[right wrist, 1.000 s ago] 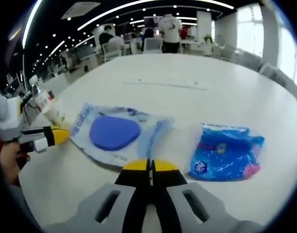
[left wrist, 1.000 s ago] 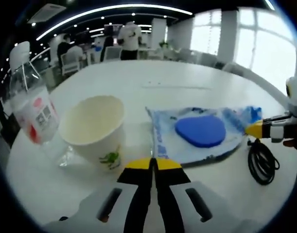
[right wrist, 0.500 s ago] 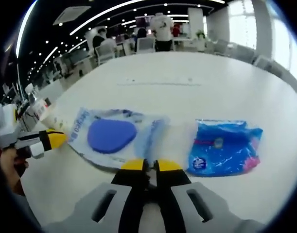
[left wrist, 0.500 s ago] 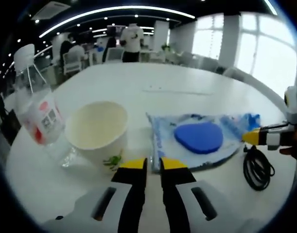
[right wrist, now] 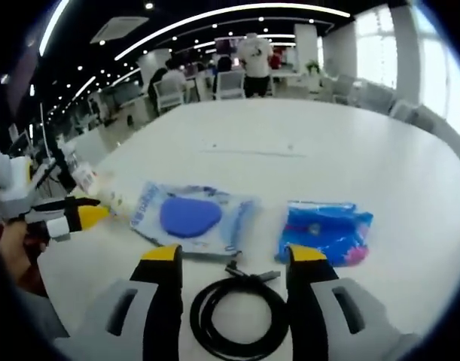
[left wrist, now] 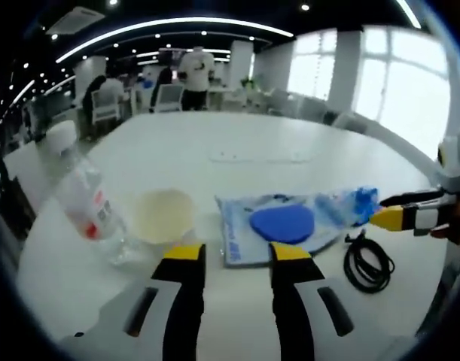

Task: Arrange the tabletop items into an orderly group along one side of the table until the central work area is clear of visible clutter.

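Both tools released; cable [right wrist: 237, 320] btwn right tool [right wrist: 233, 259] jaws, wipes pack [right wrist: 190, 219] ahead.

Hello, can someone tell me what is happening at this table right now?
A person holds a claw in each hand over a white table. Both the left claw and the right claw are open and hold nothing. On the table lie a coiled black cable, a clear packet with a blue pad, a blue packet, a paper cup and a plastic bottle. Nothing looks grouped to one side yet.
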